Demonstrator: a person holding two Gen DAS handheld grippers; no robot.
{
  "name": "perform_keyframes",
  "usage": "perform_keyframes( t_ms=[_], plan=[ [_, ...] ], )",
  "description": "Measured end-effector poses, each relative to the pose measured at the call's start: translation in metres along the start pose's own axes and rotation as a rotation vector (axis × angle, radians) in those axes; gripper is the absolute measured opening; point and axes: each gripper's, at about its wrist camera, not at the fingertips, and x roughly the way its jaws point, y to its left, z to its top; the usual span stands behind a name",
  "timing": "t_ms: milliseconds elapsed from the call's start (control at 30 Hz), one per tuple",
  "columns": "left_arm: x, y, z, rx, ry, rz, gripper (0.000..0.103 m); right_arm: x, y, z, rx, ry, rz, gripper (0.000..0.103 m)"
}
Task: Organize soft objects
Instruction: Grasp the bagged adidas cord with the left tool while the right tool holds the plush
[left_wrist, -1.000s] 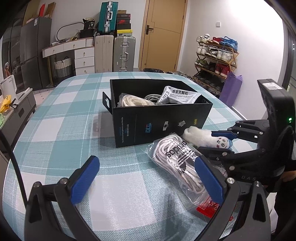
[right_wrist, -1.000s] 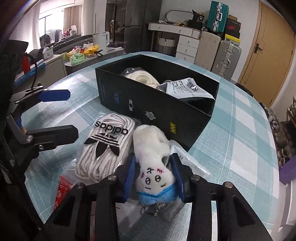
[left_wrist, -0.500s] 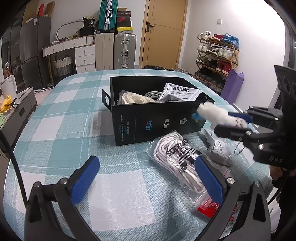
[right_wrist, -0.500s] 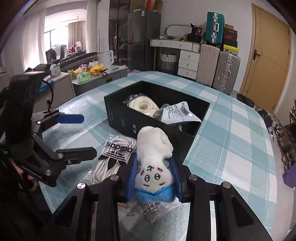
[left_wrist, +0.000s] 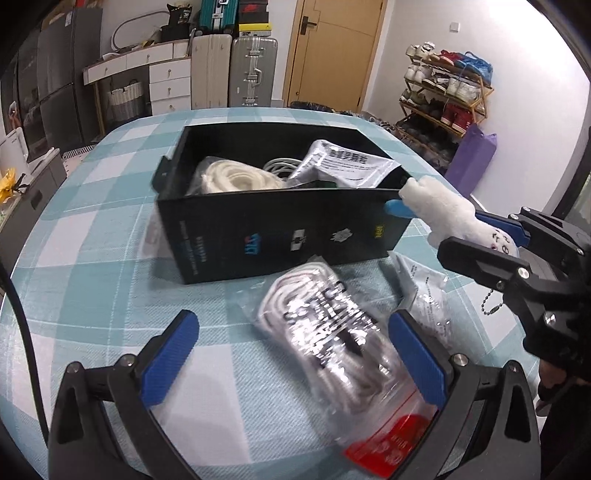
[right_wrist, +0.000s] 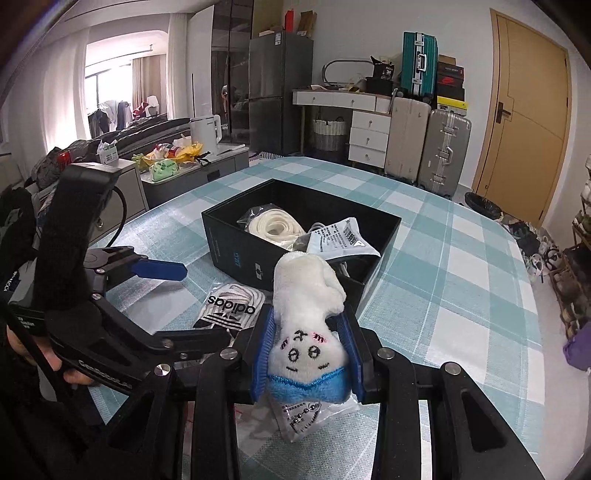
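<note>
A white plush toy (right_wrist: 306, 317) with a stitched face and blue hem hangs above the table, my right gripper (right_wrist: 307, 354) shut on its sides. In the left wrist view the plush toy (left_wrist: 439, 210) sits at the near right corner of the black box (left_wrist: 280, 236), held by that right gripper (left_wrist: 436, 227). My left gripper (left_wrist: 293, 354) is open, low over a clear bag of white adidas laces (left_wrist: 325, 332) that lies between its fingers. The box holds a coil of white rope (left_wrist: 232, 177) and a silver packet (left_wrist: 351, 162).
A small clear bag with a printed slip (left_wrist: 421, 284) lies on the checked tablecloth (left_wrist: 110, 258) right of the laces. The table's right edge is close behind the right gripper. A shoe rack (left_wrist: 443, 96) and suitcases (left_wrist: 251, 70) stand beyond the table.
The right gripper has lifted the plush toy off the table and up to the box's corner. The left gripper has moved in over the laces bag, which now lies between its fingers.
</note>
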Motion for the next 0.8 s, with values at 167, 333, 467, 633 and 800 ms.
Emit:
perform_keyframes(
  t_ms=[167, 333, 467, 633, 800],
  plan=[
    [0.01, -0.009, 0.006, 0.002, 0.026, 0.017, 0.103, -0.003, -0.004, -0.001, 0.006, -0.001, -0.006, 0.035],
    [0.019, -0.009, 0.006, 0.006, 0.066, 0.069, 0.103, -0.003, -0.005, -0.001, 0.008, 0.0, -0.007, 0.035],
    [0.018, -0.005, 0.002, 0.025, 0.088, 0.097, 0.103, -0.003, -0.007, -0.002, 0.013, -0.001, -0.003, 0.035],
    [0.013, 0.001, -0.002, 0.042, 0.092, 0.077, 0.098, -0.003, -0.008, -0.002, 0.014, 0.0, -0.001, 0.035],
    [0.012, -0.005, -0.003, 0.081, 0.081, 0.054, 0.062, -0.002, -0.009, -0.003, 0.013, 0.001, 0.0, 0.035]
  ],
)
